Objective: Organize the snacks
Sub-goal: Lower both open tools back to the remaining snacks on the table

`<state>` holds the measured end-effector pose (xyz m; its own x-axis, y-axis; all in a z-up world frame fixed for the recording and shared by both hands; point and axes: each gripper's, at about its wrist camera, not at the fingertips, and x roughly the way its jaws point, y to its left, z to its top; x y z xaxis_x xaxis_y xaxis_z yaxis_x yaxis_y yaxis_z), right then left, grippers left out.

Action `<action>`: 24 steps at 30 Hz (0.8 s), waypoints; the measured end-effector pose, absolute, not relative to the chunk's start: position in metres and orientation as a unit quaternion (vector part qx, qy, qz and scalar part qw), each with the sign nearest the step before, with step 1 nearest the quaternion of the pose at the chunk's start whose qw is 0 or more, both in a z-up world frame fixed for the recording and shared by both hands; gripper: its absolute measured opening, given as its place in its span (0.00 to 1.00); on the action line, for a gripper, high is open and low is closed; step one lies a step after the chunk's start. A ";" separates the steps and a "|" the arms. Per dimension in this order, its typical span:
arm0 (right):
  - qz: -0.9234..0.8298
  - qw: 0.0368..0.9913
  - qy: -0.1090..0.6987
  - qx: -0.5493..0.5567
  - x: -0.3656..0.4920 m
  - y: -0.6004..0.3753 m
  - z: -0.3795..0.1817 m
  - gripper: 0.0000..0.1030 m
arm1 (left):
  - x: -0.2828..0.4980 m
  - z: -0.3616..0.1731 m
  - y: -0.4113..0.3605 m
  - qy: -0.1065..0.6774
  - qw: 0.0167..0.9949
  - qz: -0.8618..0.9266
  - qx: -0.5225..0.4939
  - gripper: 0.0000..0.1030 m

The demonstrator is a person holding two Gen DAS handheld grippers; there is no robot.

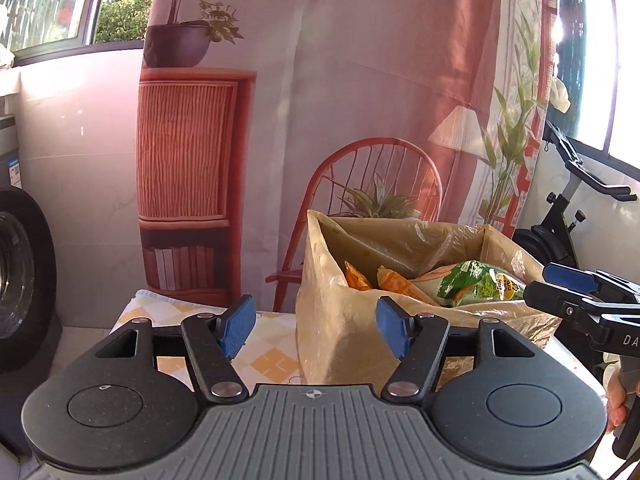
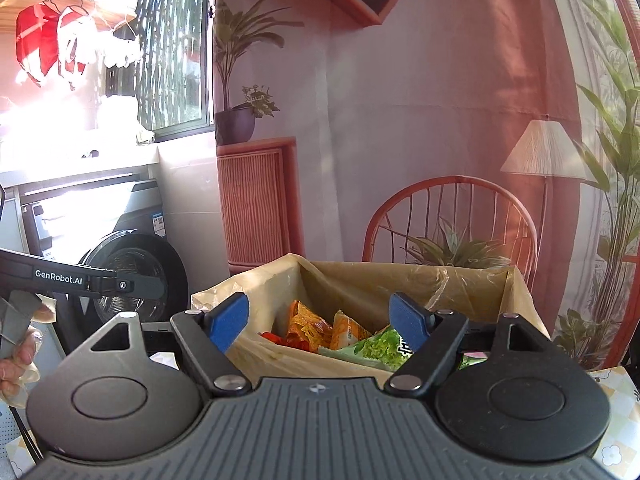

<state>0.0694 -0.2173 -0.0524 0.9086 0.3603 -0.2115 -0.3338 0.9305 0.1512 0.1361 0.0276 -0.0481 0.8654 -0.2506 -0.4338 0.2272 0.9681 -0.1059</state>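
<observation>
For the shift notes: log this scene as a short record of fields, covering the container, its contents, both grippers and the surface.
container: cardboard box lined with a plastic bag, open at the top
contents: green snack packet, orange snack packets, all inside the box
left gripper: open, nothing between the pads, in front of the box
right gripper: open, nothing held, pointing over the near edge of the box
surface: table with checked cloth, box standing on it

Home laundry balcony, washing machine point(image 2: 132, 276), hung clothes point(image 2: 52, 46), exercise bike point(image 1: 568, 216)
</observation>
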 end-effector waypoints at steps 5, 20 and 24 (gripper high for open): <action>0.192 0.972 0.116 0.068 0.049 -0.219 -0.072 0.85 | 0.117 -0.062 0.035 0.234 0.965 -0.114 -0.025 0.86; 0.159 0.964 0.201 0.075 0.022 -0.240 -0.141 0.85 | 0.102 -0.110 0.033 0.255 0.957 -0.123 -0.069 1.00; 0.144 0.958 0.234 0.080 0.021 -0.250 -0.163 0.84 | 0.102 -0.124 0.030 0.272 0.949 -0.138 -0.084 1.00</action>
